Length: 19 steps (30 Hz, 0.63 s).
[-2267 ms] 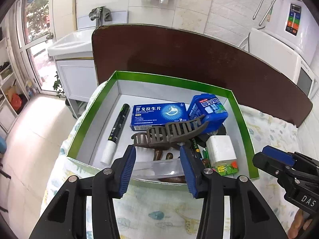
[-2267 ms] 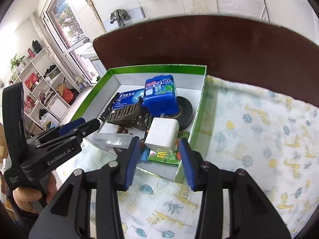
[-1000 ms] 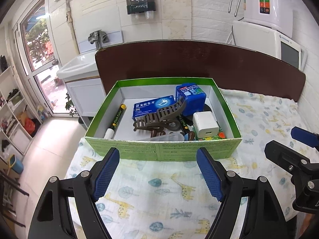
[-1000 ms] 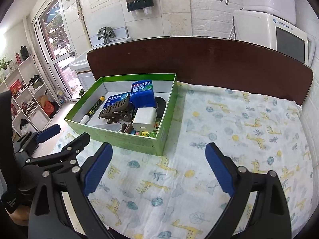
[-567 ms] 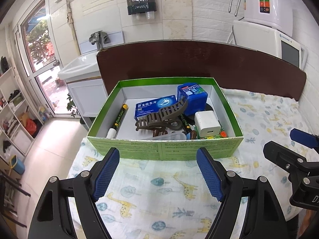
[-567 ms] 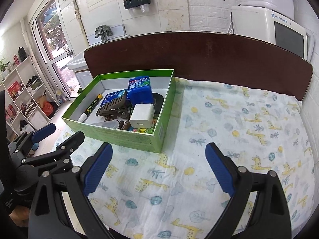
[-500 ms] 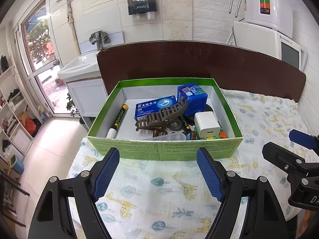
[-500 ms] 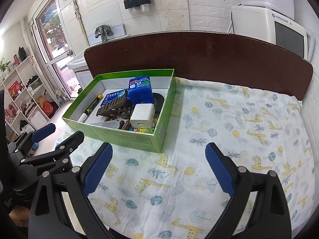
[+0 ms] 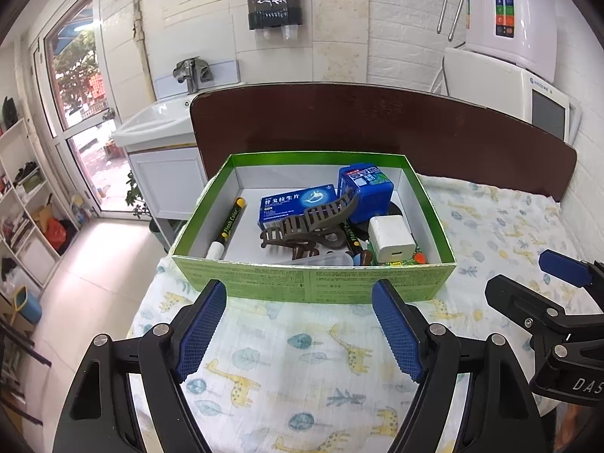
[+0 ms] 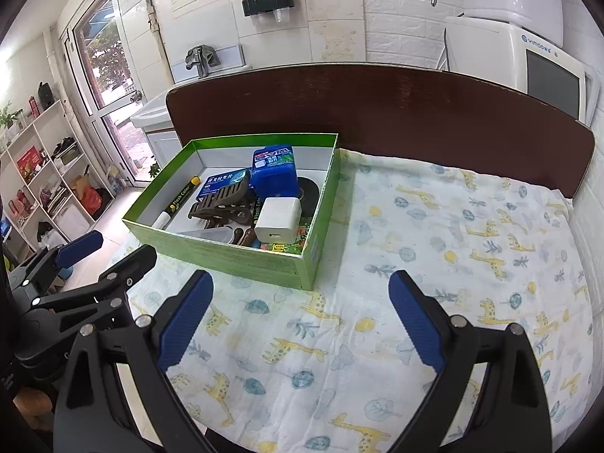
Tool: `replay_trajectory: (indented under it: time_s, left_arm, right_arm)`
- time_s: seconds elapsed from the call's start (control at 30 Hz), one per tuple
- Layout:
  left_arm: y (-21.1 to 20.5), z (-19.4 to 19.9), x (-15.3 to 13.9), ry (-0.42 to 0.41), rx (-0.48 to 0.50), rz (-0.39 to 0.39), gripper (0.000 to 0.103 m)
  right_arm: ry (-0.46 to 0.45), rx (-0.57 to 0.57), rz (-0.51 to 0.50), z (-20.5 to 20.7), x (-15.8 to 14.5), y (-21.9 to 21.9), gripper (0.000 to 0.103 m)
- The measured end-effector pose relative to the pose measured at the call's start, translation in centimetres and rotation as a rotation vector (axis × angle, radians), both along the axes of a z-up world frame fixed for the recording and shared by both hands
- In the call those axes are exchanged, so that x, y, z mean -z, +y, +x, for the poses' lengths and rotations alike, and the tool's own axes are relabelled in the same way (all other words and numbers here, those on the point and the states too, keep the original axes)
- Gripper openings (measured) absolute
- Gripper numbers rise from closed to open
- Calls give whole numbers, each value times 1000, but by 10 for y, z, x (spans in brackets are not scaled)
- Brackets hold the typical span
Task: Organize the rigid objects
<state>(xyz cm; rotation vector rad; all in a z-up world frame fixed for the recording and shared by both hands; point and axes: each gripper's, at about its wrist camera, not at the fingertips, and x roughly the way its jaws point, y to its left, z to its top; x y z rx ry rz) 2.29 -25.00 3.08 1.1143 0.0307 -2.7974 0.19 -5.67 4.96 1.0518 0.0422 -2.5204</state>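
A green box point(image 9: 309, 283) point(image 10: 241, 256) sits on a giraffe-print cloth. Inside lie a black marker point(image 9: 228, 226), a blue medicine carton point(image 9: 296, 204), a blue tub point(image 9: 364, 192), a brown hair claw point(image 9: 305, 224) point(image 10: 222, 200), a white charger point(image 9: 390, 238) point(image 10: 277, 219) and a clear plastic piece point(image 9: 321, 258). My left gripper point(image 9: 300, 328) hovers open in front of the box's near wall, with nothing between its fingers. My right gripper point(image 10: 300, 317) is open too, over bare cloth near the box's right front corner. Each gripper shows at the edge of the other's view.
A dark brown headboard point(image 9: 377, 124) runs behind the box. The cloth point(image 10: 453, 245) stretches to the right of the box. A sink cabinet point(image 9: 162, 151), shelves point(image 9: 22, 207) and floor lie to the left; a white appliance point(image 9: 528, 87) stands at the back right.
Both grippers have pulled back from the box and opened wide since the earliest frames, leaving the clear piece and charger inside. Over the last second almost nothing has moved.
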Motion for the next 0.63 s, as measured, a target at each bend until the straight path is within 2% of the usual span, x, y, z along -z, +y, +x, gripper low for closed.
replay_trajectory:
  time_s: [0.63]
  left_arm:
    - [0,5,-4,14,-3,2,80]
  right_arm:
    - [1,-1,-5,4,1,2,94]
